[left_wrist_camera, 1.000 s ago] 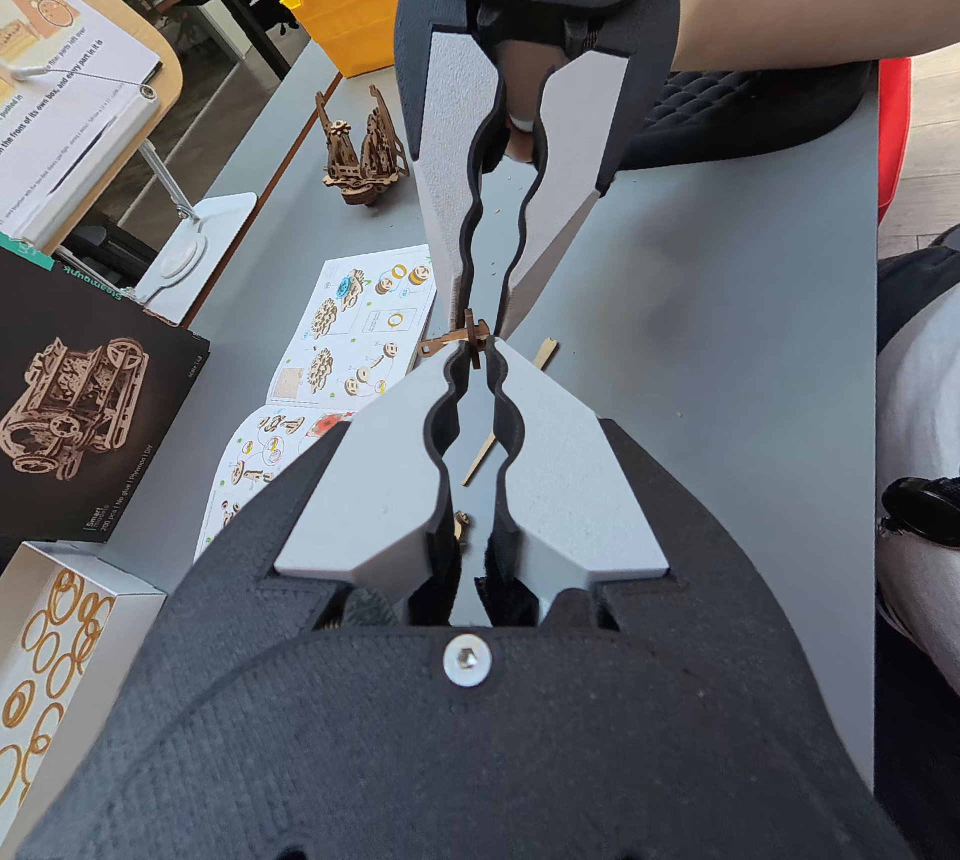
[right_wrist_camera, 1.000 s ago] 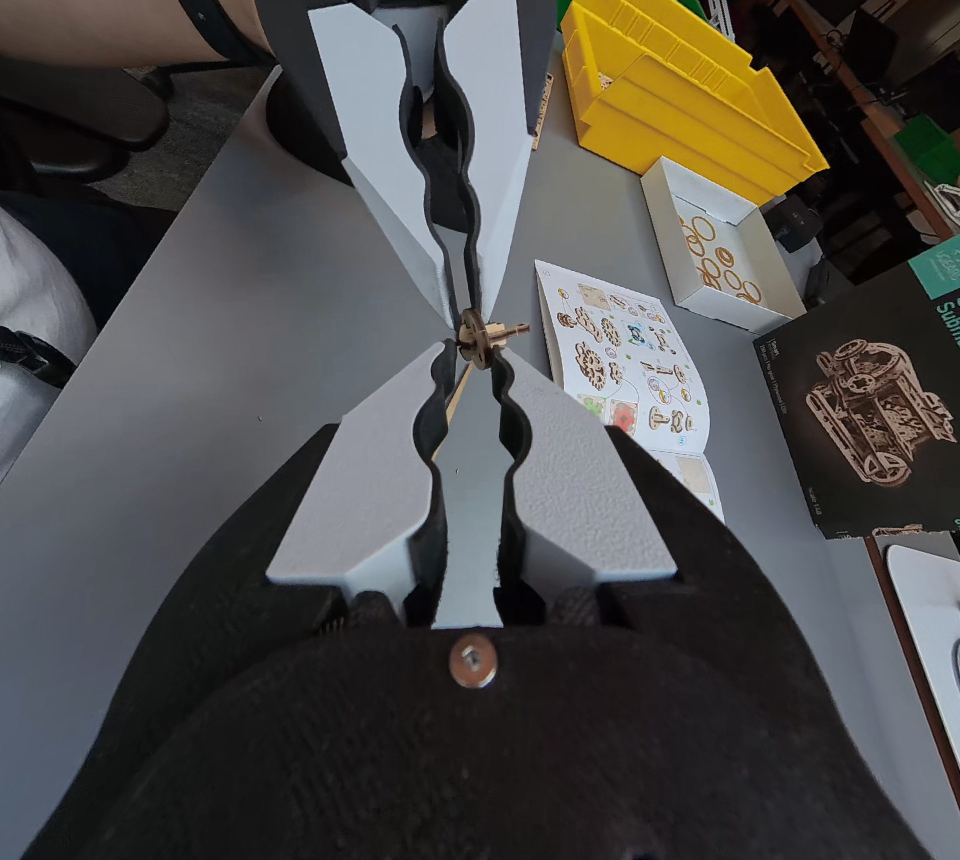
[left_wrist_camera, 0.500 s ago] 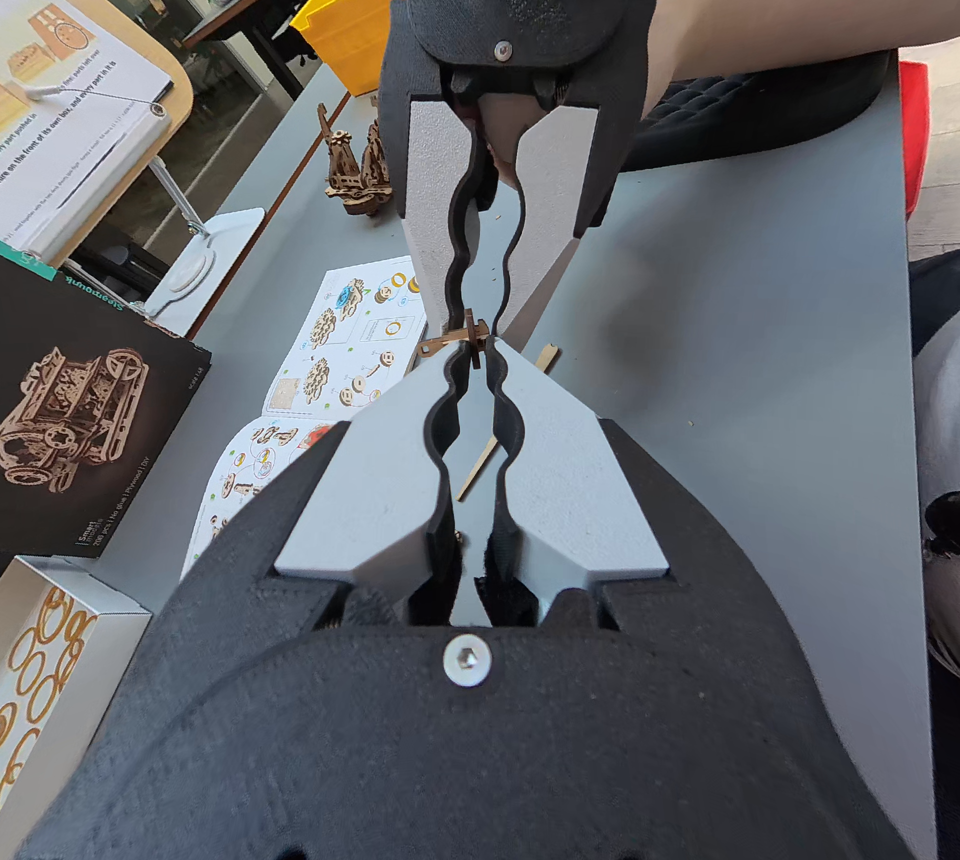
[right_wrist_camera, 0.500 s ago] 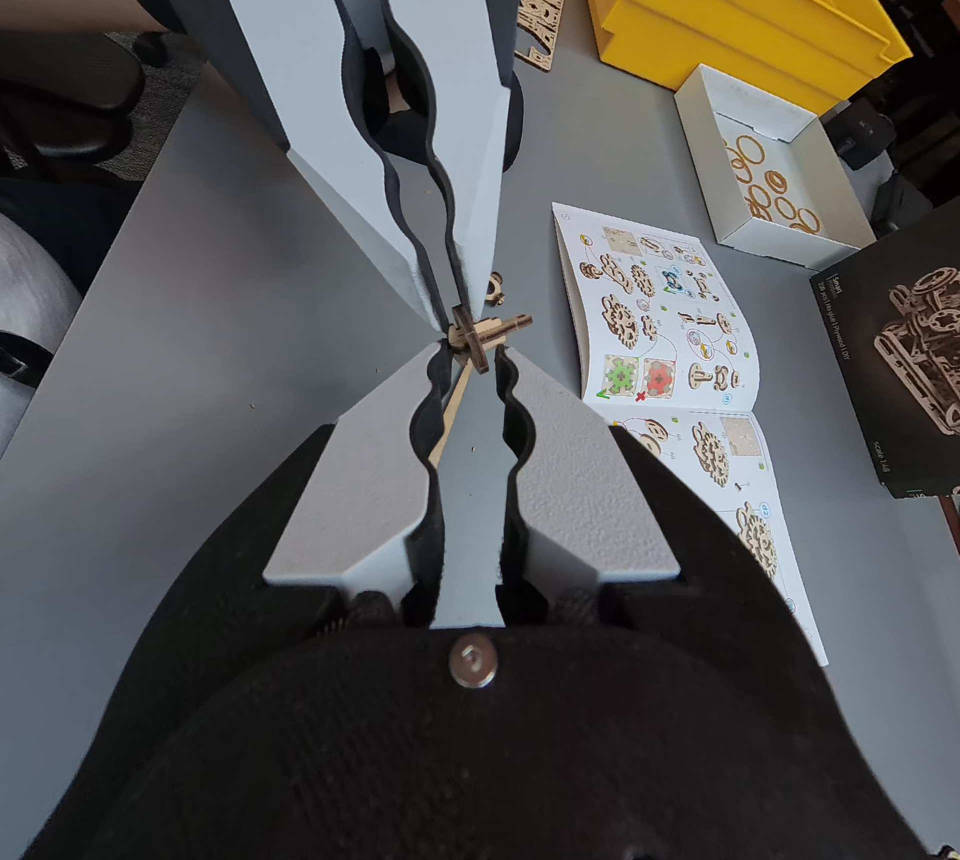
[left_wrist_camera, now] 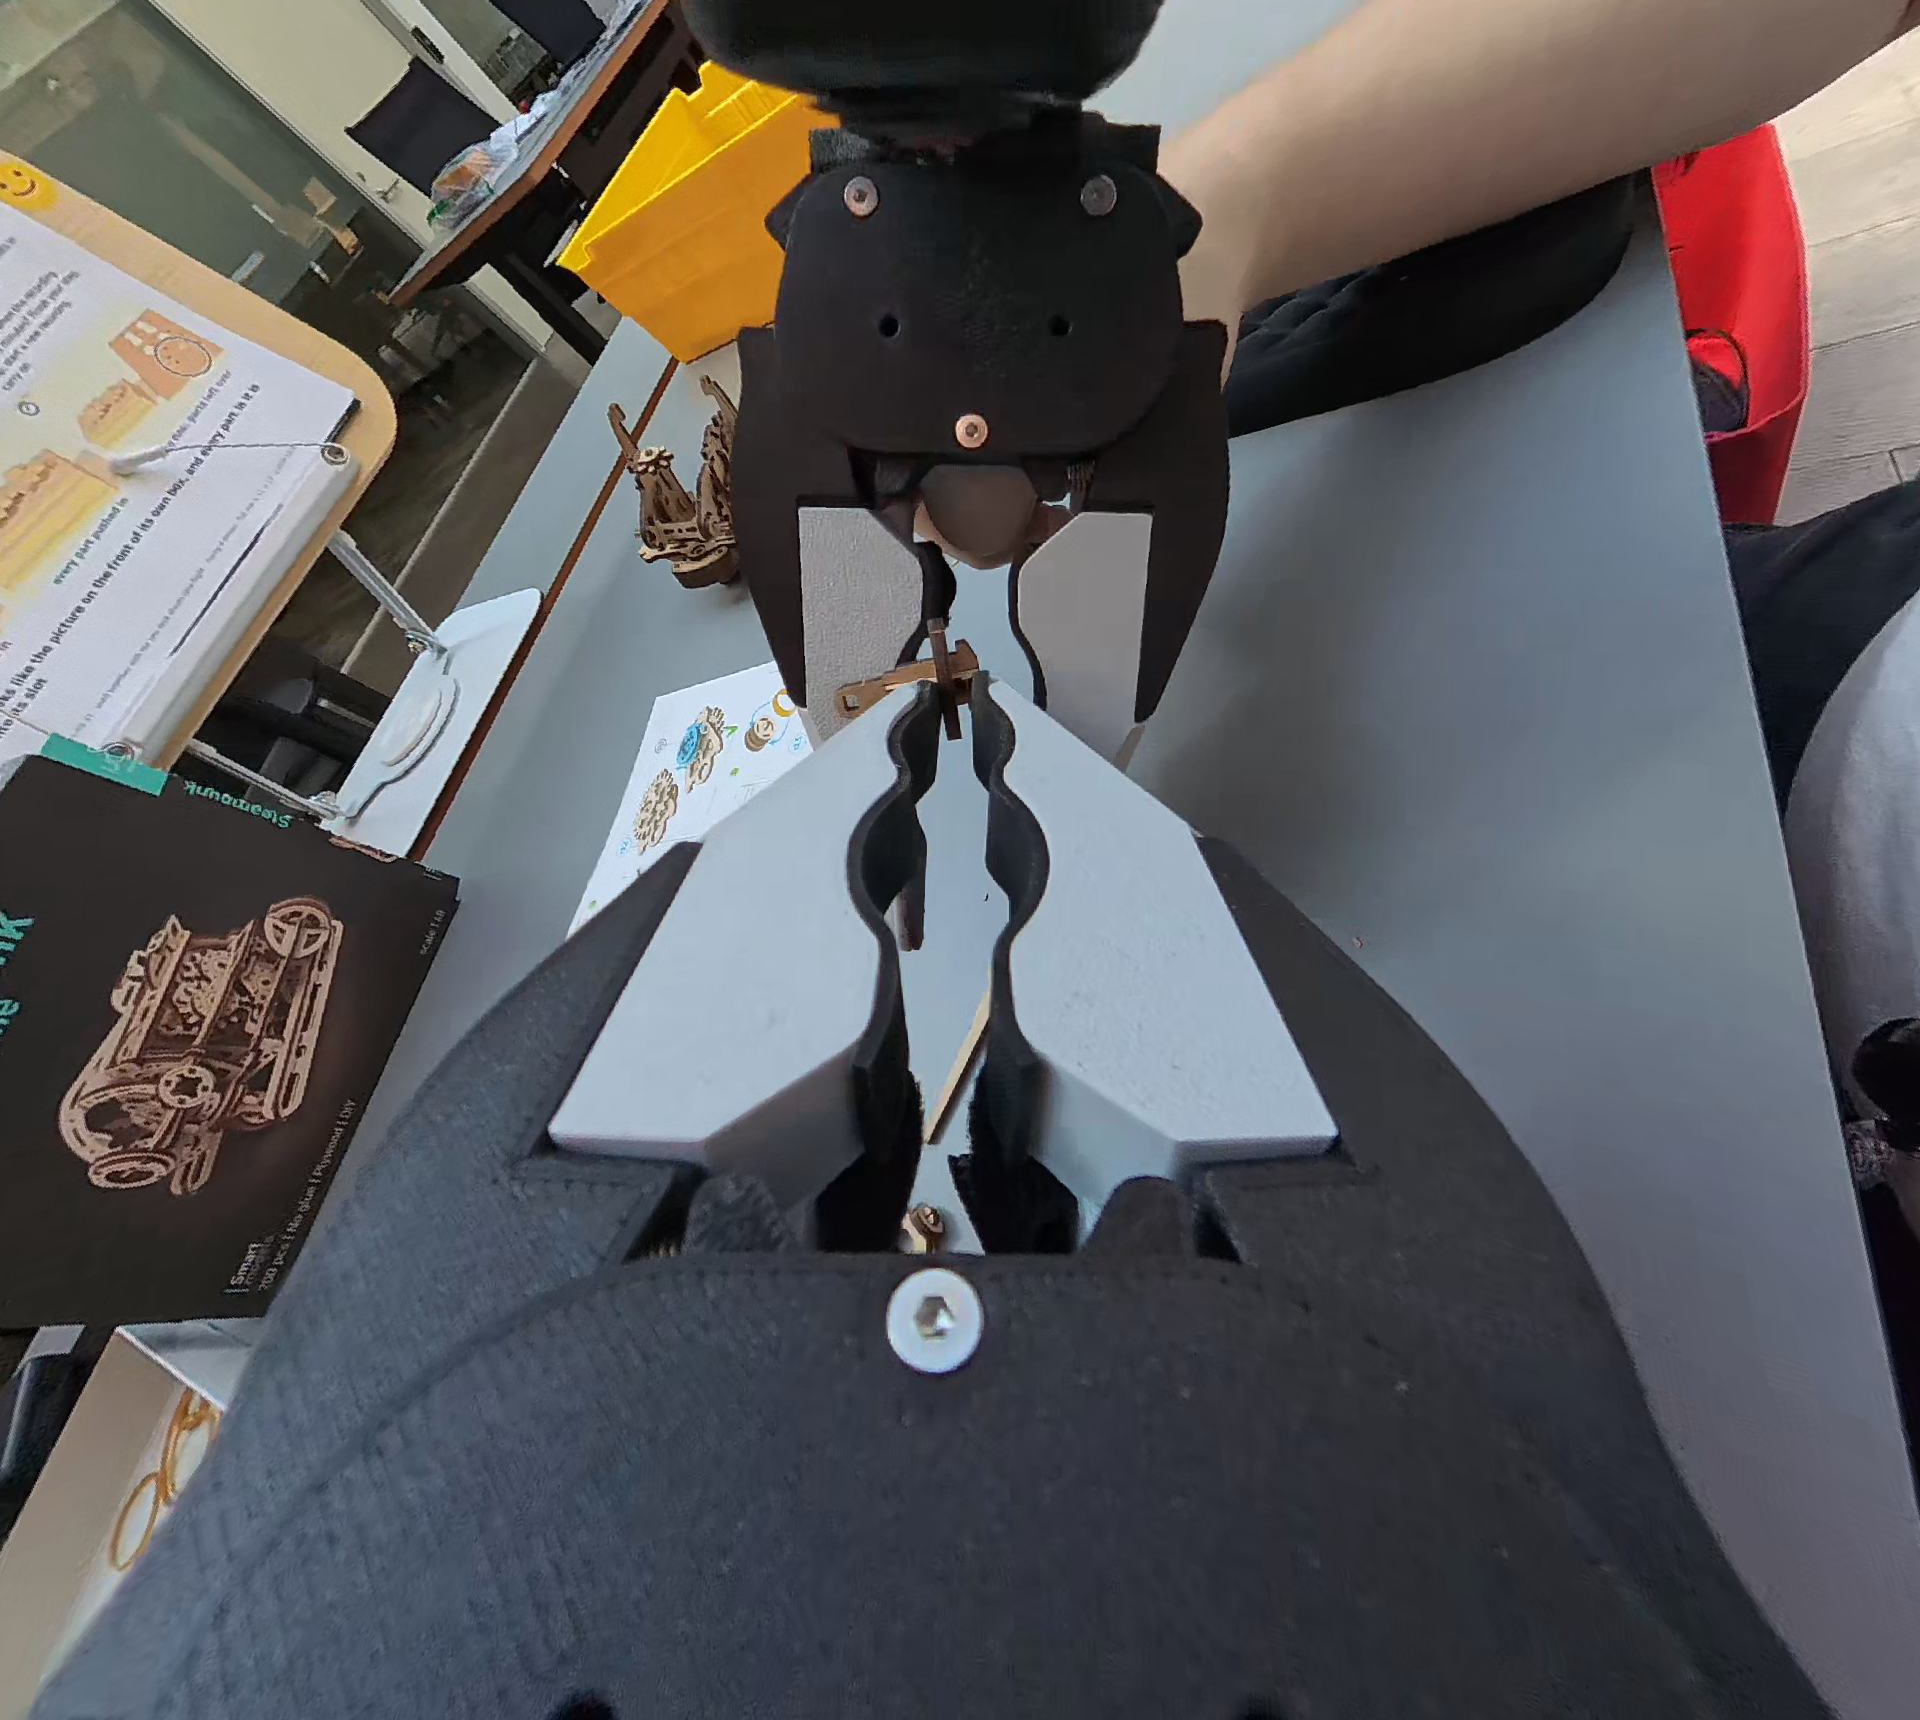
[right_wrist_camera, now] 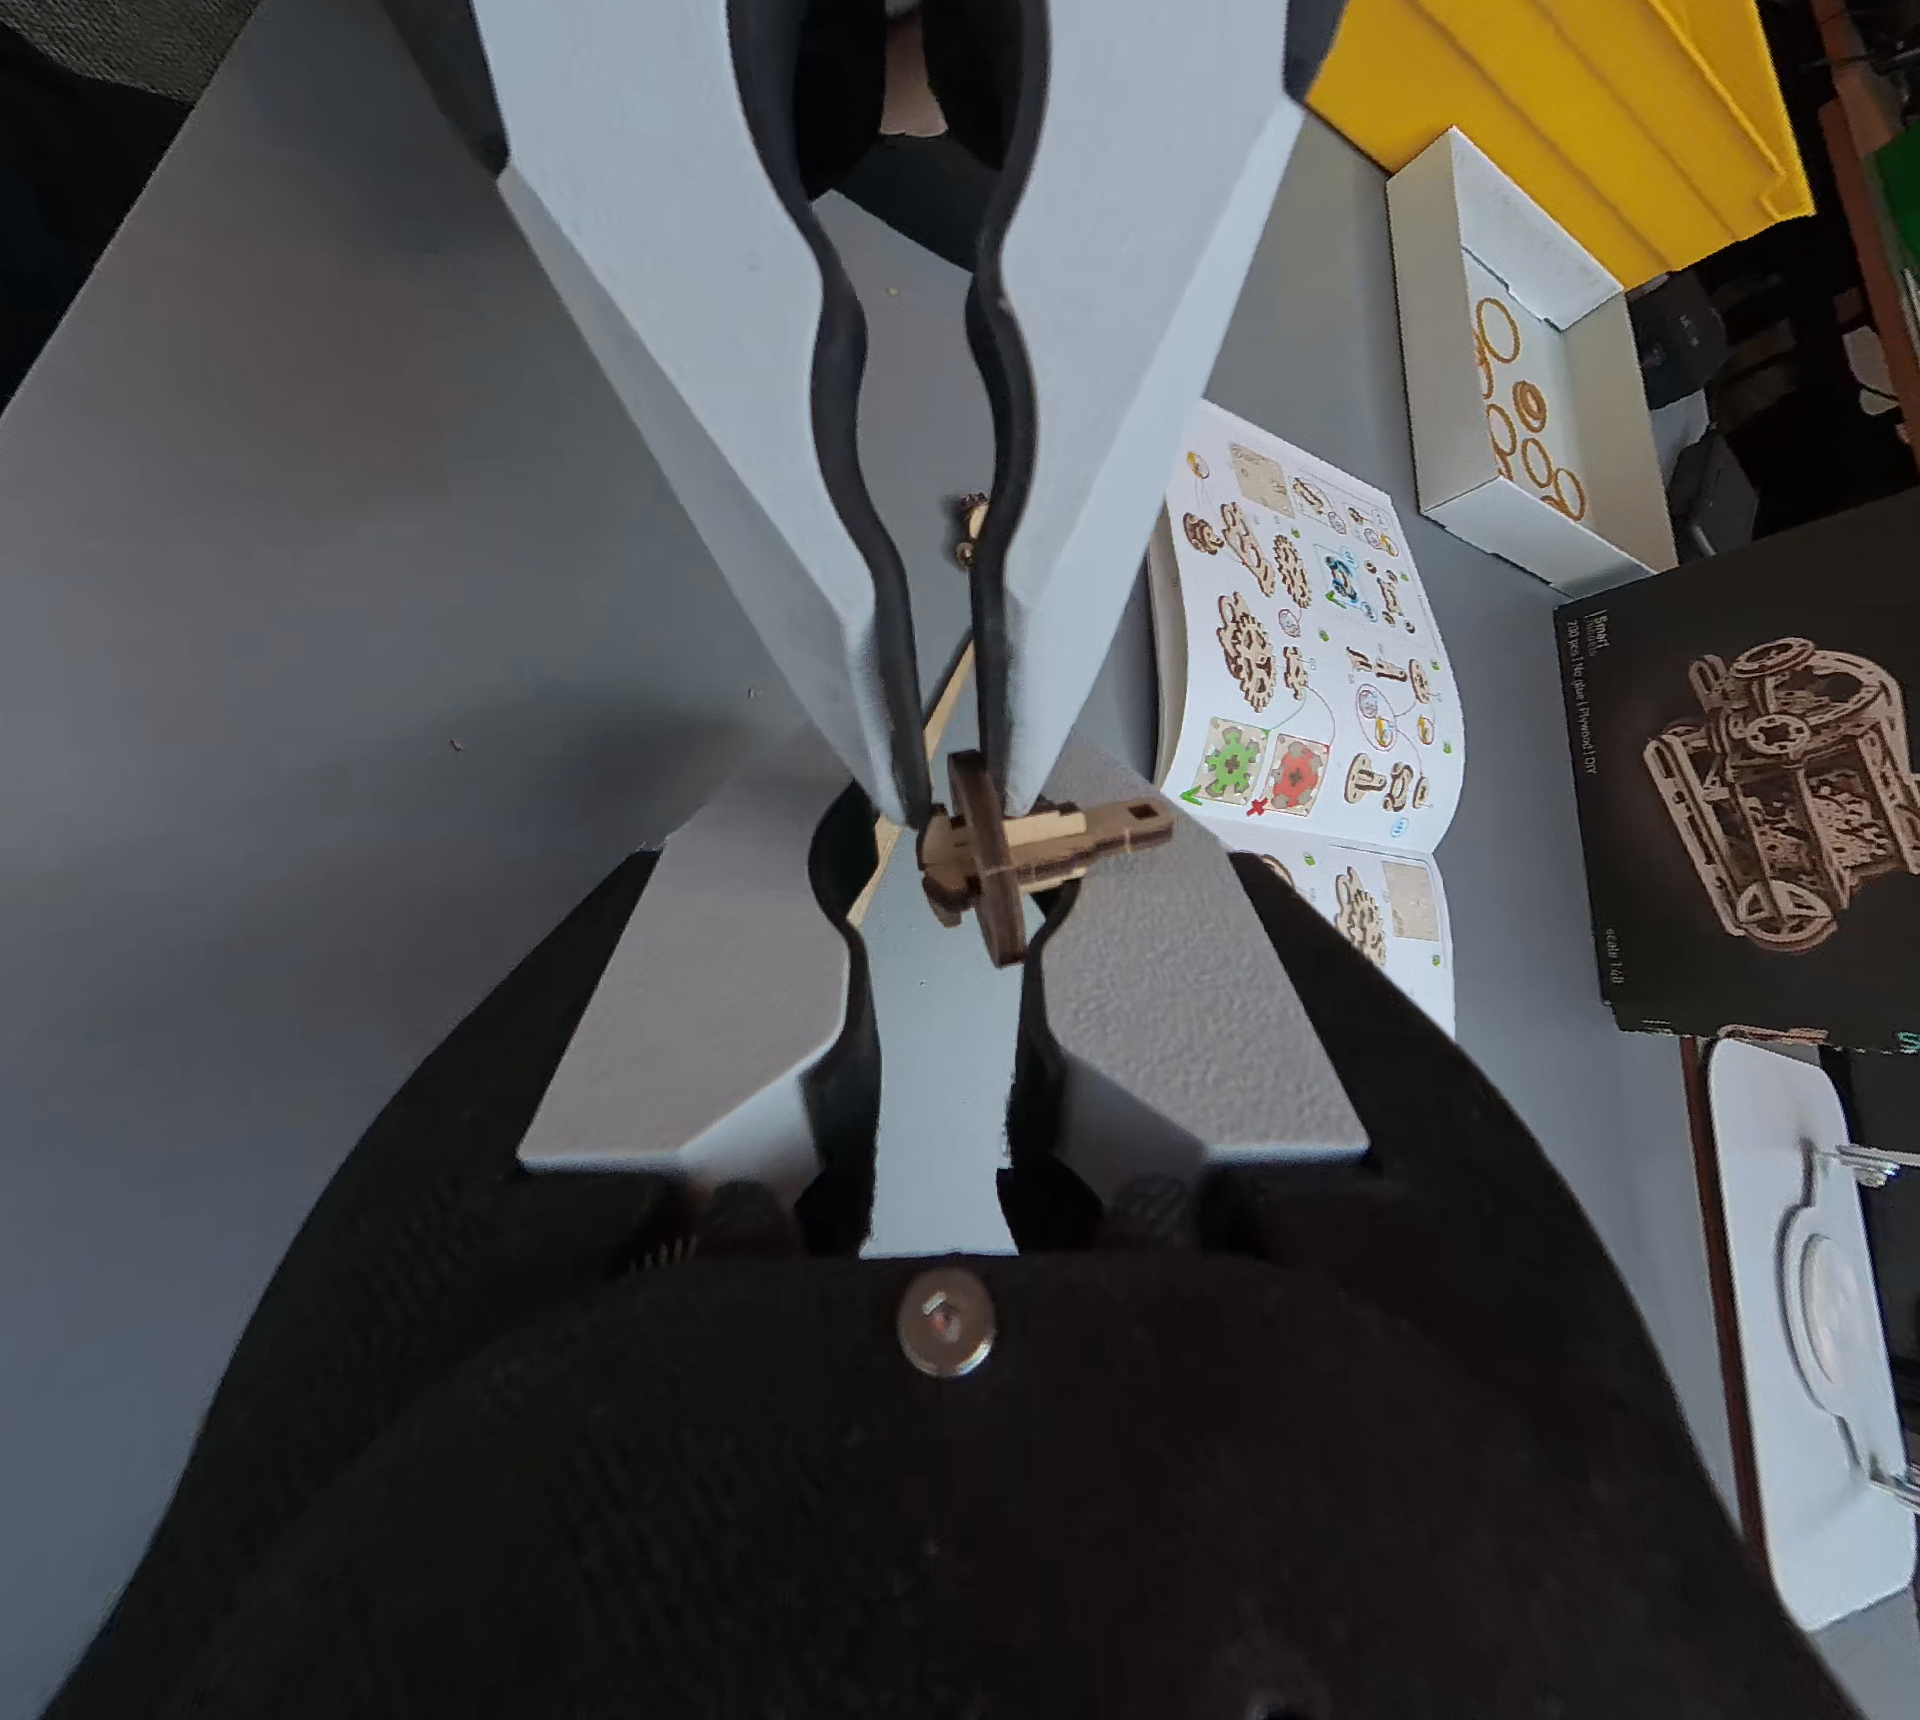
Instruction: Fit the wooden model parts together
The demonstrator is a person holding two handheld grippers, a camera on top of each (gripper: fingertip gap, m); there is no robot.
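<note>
A small wooden piece, a disc on a short axle point(right_wrist_camera: 1023, 839), hangs above the grey table point(right_wrist_camera: 343, 548). My left gripper point(right_wrist_camera: 956, 797) comes down from the top of the right wrist view and is shut on the disc's edge. In its own view the left gripper point(left_wrist_camera: 948, 706) pinches the same piece point(left_wrist_camera: 940, 678). My right gripper point(right_wrist_camera: 935, 849) has narrow jaws around the piece, and its fingertips are hidden behind the left fingers. In the left wrist view the right gripper point(left_wrist_camera: 977, 668) points steeply down at the piece, held by a person's hand.
An open instruction booklet point(right_wrist_camera: 1309, 652), a black model box point(right_wrist_camera: 1756, 777) and a white box of wooden rings point(right_wrist_camera: 1517, 382) lie to the right. Yellow bins point(right_wrist_camera: 1558, 8) stand behind. A built wooden model point(left_wrist_camera: 681, 507), a paper stand point(left_wrist_camera: 135, 444) and a loose stick point(left_wrist_camera: 961, 1068) also show. The gap from one gripper's tips to the other's is roughly 7 cm.
The right gripper has tipped up steeply over the left one, and the two have drawn closer. The wooden piece stays pinched between them. The axle now points more sideways.
</note>
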